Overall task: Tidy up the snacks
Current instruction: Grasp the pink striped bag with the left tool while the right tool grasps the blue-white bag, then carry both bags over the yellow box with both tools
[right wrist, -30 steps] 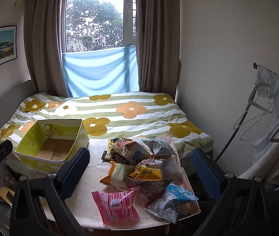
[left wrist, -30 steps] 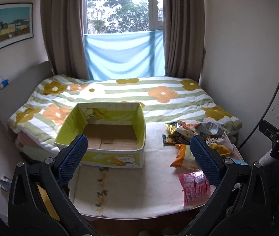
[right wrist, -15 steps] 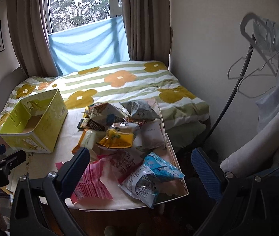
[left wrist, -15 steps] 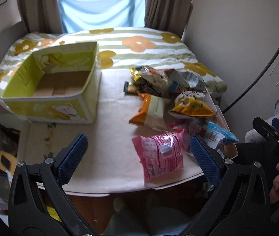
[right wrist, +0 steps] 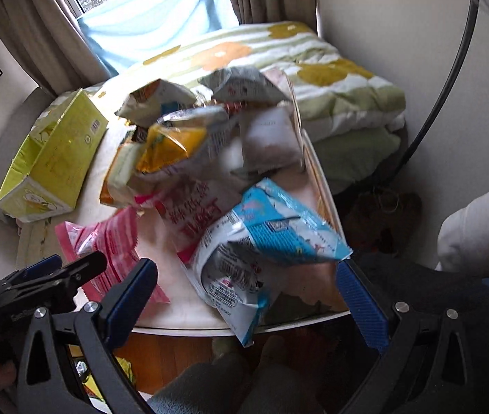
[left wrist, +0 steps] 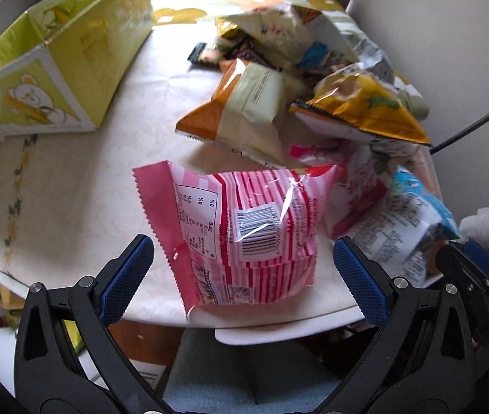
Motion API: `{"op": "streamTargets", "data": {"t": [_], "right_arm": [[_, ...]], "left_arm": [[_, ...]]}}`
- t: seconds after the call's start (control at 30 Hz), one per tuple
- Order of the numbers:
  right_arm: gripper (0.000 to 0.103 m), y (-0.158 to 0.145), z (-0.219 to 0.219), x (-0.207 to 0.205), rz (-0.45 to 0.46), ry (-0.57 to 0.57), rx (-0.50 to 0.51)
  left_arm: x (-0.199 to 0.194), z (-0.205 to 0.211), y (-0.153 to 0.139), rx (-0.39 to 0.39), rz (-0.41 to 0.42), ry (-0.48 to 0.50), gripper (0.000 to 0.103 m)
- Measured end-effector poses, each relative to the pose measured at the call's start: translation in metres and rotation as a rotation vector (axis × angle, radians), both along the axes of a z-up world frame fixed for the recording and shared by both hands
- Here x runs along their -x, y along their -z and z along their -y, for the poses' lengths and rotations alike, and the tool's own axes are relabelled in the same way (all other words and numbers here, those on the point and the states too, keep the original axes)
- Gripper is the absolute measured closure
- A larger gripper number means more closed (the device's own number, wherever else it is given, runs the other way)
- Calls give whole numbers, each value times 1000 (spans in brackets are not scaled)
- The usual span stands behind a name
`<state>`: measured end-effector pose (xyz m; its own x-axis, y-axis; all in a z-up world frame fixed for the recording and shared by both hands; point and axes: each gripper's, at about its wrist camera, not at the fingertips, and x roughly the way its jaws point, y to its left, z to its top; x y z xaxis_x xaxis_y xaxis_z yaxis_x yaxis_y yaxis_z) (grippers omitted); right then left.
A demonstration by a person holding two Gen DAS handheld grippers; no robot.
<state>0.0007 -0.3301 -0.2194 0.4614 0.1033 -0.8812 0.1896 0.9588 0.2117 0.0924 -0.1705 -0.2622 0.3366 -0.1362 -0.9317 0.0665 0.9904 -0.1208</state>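
Observation:
A pink striped snack bag (left wrist: 244,227) lies at the table's near edge, between the open fingers of my left gripper (left wrist: 242,276); it also shows in the right wrist view (right wrist: 106,248). A blue and white snack bag (right wrist: 261,245) lies at the near right corner, between the open fingers of my right gripper (right wrist: 244,293). A pile of several snack bags (left wrist: 296,69) sits behind them. An open yellow-green box (left wrist: 55,58) stands at the table's left; it also shows in the right wrist view (right wrist: 55,158).
The white table (left wrist: 72,179) ends just in front of both grippers. A bed with a flowered quilt (right wrist: 279,58) lies behind it. A wall and a black cable (right wrist: 451,69) are on the right.
Both grippers have dropped and moved in close to the table. The left now straddles the pink bag, the right the blue and white bag. Both stay open.

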Motion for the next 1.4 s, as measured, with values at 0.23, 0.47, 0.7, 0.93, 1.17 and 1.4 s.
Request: {"op": "streamTargets", "data": {"t": [0.23,0.47,0.7,0.93,1.17,1.4], "right_arm": [[0,28,8,-11,-58,38,-80],[0,44,12,-17,-90,81,-140],[0,54,16,-21,-107,143,-184],[0,68,18,-29,-112,177,-214],[20,69,12,-31,-112,175,-159],[38,59,9,-28,-89,145,-142]], "left_arm": [[-15,8,33,-27,-74,9,0],[-24,8,46,2,-108,33,9],[-32,7,48,42,-106,68,26],[-30,-2,42,41,-98,96,29],[-24,-1,33,40,-90,103,29],[-19,-1,22,44,-55,95,29]]}}
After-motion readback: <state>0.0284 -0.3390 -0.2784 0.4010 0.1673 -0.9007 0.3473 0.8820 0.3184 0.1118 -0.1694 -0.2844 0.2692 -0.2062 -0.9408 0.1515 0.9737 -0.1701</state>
